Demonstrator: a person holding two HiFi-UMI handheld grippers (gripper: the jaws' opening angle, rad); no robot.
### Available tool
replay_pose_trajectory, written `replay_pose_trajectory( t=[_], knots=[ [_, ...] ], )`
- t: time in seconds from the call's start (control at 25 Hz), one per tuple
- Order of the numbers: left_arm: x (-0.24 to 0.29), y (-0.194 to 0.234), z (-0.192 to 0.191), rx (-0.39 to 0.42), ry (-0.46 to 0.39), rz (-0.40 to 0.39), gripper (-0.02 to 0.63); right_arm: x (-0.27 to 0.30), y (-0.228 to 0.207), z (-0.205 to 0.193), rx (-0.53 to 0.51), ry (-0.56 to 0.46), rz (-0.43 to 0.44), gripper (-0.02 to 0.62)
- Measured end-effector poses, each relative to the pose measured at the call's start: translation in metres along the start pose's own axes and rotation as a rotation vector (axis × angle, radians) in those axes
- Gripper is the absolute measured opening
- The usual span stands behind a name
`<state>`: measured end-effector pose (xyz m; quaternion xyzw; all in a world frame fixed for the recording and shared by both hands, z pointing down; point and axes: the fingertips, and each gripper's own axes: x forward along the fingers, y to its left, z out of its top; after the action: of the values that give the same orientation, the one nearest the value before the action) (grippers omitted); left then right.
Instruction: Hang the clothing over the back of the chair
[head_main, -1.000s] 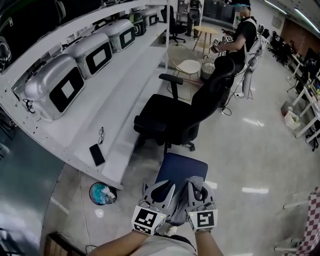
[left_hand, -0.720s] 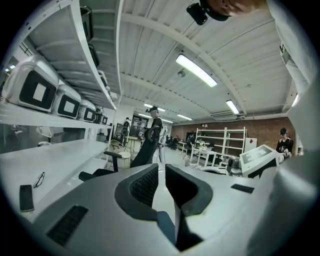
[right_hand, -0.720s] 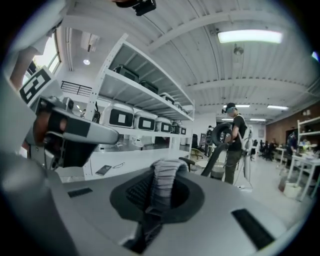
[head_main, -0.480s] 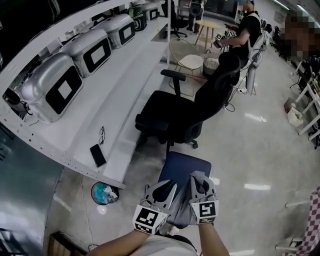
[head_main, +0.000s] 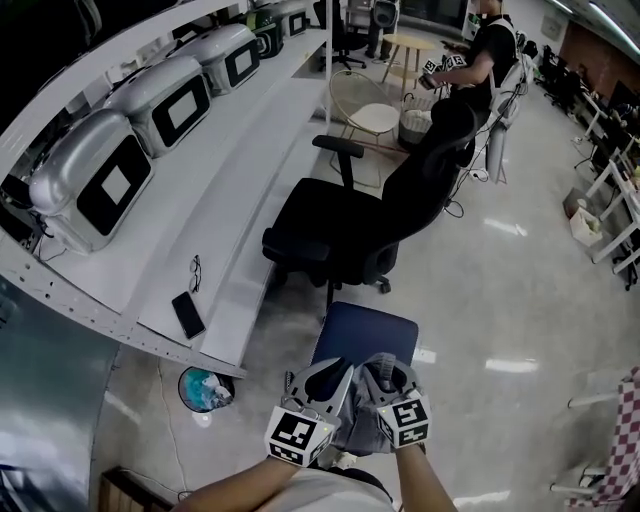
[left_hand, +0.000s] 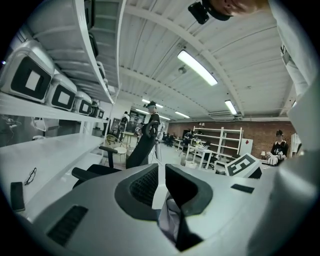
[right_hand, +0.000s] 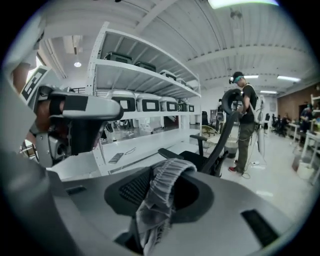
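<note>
At far left, bench (head_main: 240, 190) with a phone (head_main: 188, 314) on it. Low centre: my left gripper (head_main: 322, 375), fingers clamped on the grey clothing (head_main: 352, 425), above a blue seat (head_main: 365, 335). Just right of it: my right gripper (head_main: 385, 368), fingers just been opening, now apart, waistband draped loosely between them. Black chair (head_main: 345, 225) stands beyond, apart from the clothing.

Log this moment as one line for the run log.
Phase: hanging clothing | left gripper: shut on grey garment | right gripper: jaws just been opening, garment draped between them | both by blue chair, near edge
</note>
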<state>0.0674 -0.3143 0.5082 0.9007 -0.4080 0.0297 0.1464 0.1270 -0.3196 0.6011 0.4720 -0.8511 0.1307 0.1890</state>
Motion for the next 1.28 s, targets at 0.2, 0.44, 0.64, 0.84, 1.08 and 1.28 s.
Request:
replay_pose_trajectory(
  t=[0.2, 0.44, 0.64, 0.84, 1.08, 1.28],
  knots=[
    [0.007, -0.002, -0.004, -0.019, 0.013, -0.024, 0.048, 0.000, -0.006, -0.017, -0.001, 0.093, -0.023, 0.139],
    [0.012, -0.008, -0.002, -0.033, 0.000, -0.050, 0.048, -0.009, -0.018, -0.031, 0.030, 0.191, -0.041, 0.166],
    [0.012, -0.008, -0.001, -0.048, -0.012, -0.059, 0.048, -0.021, -0.027, -0.043, 0.083, 0.254, -0.067, 0.184],
    [0.012, -0.008, 0.001, -0.059, -0.020, -0.069, 0.048, -0.029, -0.025, -0.041, 0.096, 0.277, -0.063, 0.201],
    [0.011, -0.014, 0.000, -0.059, -0.021, -0.085, 0.048, -0.015, 0.000, -0.045, 0.080, 0.335, 0.020, 0.230],
    [0.007, -0.013, 0.003, -0.057, -0.022, -0.080, 0.048, -0.029, -0.005, -0.060, 0.071, 0.405, 0.006, 0.236]
  ],
)
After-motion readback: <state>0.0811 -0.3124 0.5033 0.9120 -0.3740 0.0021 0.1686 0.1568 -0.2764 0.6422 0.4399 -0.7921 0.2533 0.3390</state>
